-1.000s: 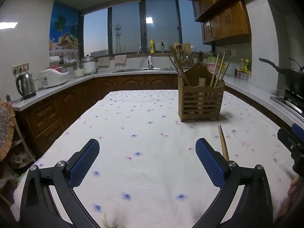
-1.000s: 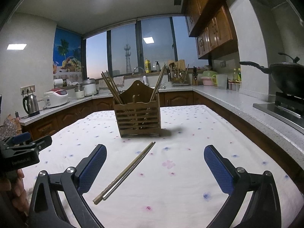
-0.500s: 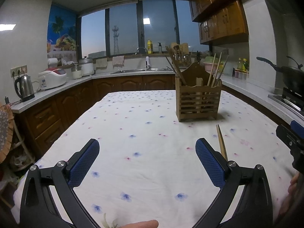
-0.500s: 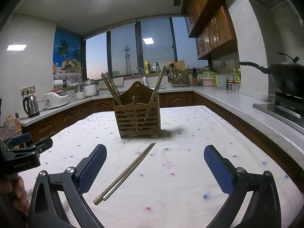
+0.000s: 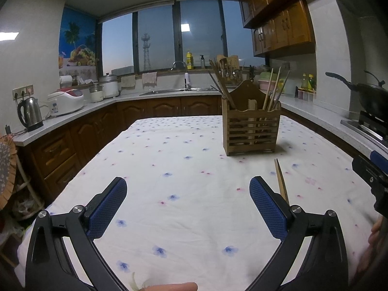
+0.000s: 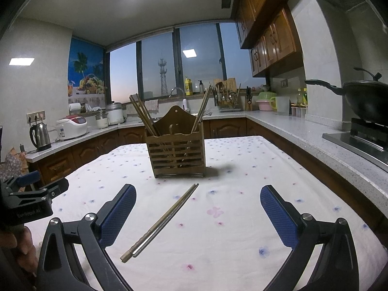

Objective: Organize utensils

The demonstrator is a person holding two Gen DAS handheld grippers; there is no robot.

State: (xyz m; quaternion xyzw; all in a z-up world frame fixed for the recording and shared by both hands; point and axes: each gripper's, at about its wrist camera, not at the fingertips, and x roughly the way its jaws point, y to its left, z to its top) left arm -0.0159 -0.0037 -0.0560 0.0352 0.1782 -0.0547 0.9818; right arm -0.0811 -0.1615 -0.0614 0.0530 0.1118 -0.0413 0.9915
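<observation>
Chopsticks partly hidden behind left gripper's right finger. Hand cut off at right edge. Holder contents indistinct behind slats.

A: Slatted wooden holder, matt grain, on a soft floral cloth covering the bench.

B: The chopsticks: one wood, one dull metal. Right claw pads are blue, knurled; black matt frames.
</observation>
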